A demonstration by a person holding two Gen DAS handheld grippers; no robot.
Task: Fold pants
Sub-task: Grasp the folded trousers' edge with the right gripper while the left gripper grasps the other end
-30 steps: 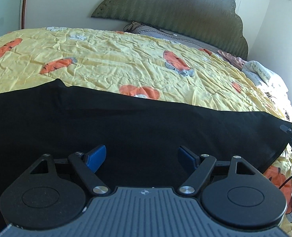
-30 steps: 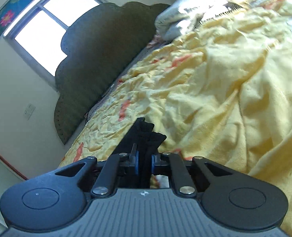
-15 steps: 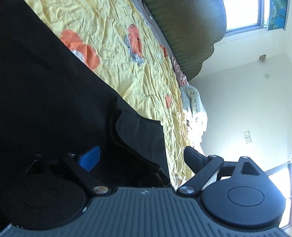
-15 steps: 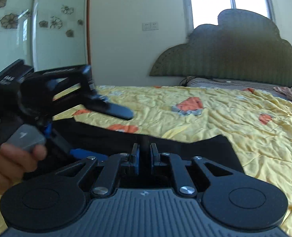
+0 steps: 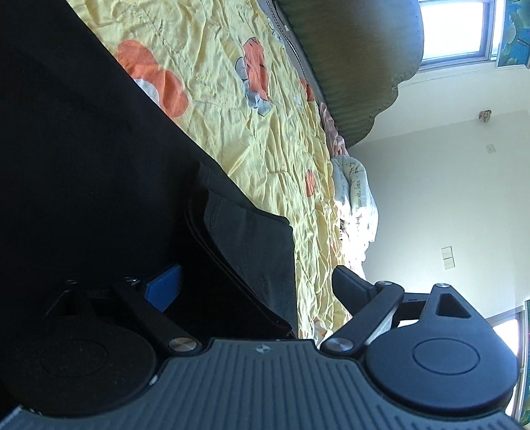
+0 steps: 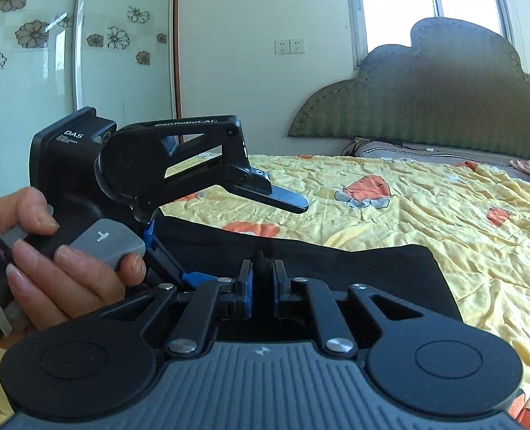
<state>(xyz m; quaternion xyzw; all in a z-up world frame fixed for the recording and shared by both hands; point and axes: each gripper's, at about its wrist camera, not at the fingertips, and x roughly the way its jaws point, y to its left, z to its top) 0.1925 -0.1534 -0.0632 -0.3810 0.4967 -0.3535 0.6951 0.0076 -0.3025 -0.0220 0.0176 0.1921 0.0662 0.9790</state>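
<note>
Sideways-tilted, left gripper point(image 5: 256, 285) gapes over black pants point(image 5: 68, 150); right gripper point(image 6: 263, 279), level beside it, pinches pants' fold.

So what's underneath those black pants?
The black pants lie on a yellow quilt with orange flower prints, which shows all around them. The part of the quilt directly beneath is covered. The right claw pinches a fold of the pants.

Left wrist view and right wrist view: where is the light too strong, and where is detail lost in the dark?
Left wrist view: the window is blown out white, and the black pants are nearly featureless. Right wrist view: its window also glares, and fisheye bends the door frame.
</note>
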